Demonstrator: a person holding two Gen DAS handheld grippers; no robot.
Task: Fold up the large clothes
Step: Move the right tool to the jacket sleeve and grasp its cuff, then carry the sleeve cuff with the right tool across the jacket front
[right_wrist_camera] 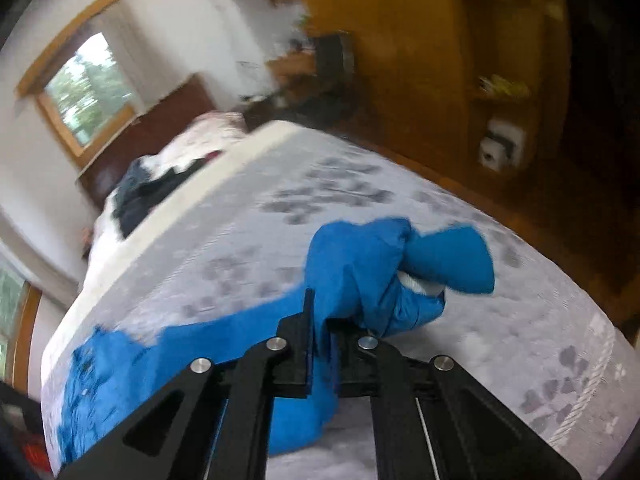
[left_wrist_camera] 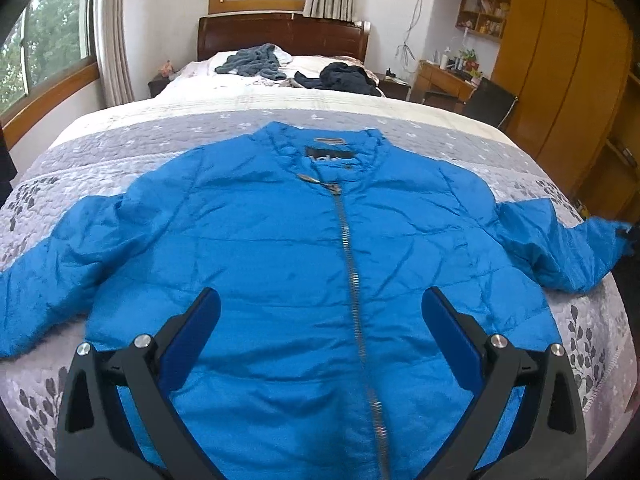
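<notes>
Left wrist view: the jacket lies flat, zipped and face up on the bed, collar far, both sleeves spread out. The left gripper hangs above the near hem, jaws wide apart and empty.

Right wrist view: the right gripper is clamped on bunched sleeve fabric at the bed's right side. No fold looks finished; every fold remains.

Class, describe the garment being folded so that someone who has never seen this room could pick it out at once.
Start at the large bed with the grey leaf-print quilt. Spread flat, front up, across its near end lies the bright blue jacket. Unlike the dark, crumpled clothes near the headboard, it is vivid blue, with a silver zip down its front.
</notes>
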